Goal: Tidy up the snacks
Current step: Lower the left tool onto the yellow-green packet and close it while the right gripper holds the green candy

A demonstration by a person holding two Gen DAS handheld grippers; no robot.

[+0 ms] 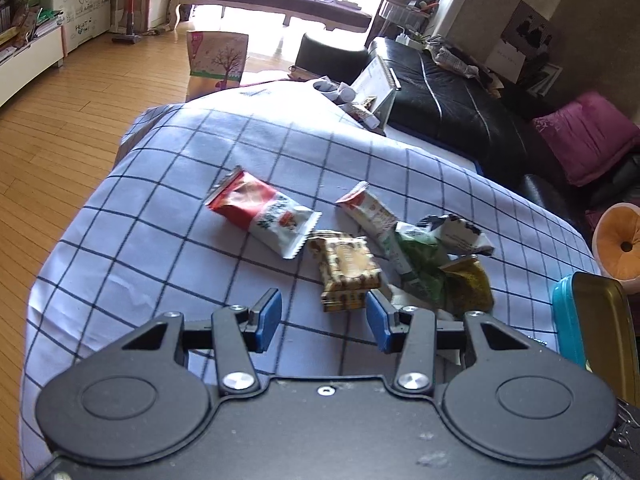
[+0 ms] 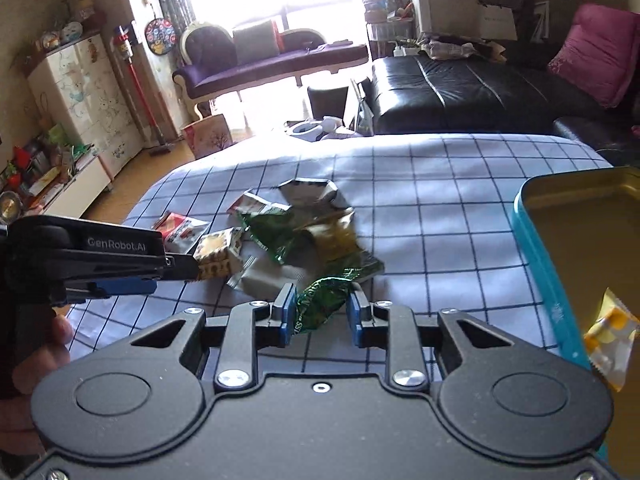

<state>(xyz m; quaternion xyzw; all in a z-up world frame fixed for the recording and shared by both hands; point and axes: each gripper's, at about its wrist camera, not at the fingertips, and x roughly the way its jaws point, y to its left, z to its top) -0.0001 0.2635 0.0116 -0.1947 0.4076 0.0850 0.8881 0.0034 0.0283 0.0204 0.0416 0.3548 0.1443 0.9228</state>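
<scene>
Your right gripper is right at the near edge of the snack pile, and its blue pads are clamped on the twisted end of a green wrapper; that wrapper runs from between the pads up toward the pile. Just to the right of the pile, near you, sits the teal tin with its gold inside showing, and a yellow-and-white packet lies at its near rim.

Your left gripper hangs with its jaws apart and nothing between the pads. Its right pad sits just beside the tan biscuit packet, which lies on the pile's left side; whether the pad touches it, you cannot tell from here. From the right wrist camera you see that gripper come in from the left, its tip at the same biscuit packet, with your hand wrapped round the handle.

Past the biscuit packet, left of the pile, a red-and-white packet lies flat on the checked cloth. At the pile's far side a long white packet with a red end rests beside crumpled green and olive wrappers. Beyond the pile the cloth runs on, then a black sofa and a purple chaise stand against the bright window.
</scene>
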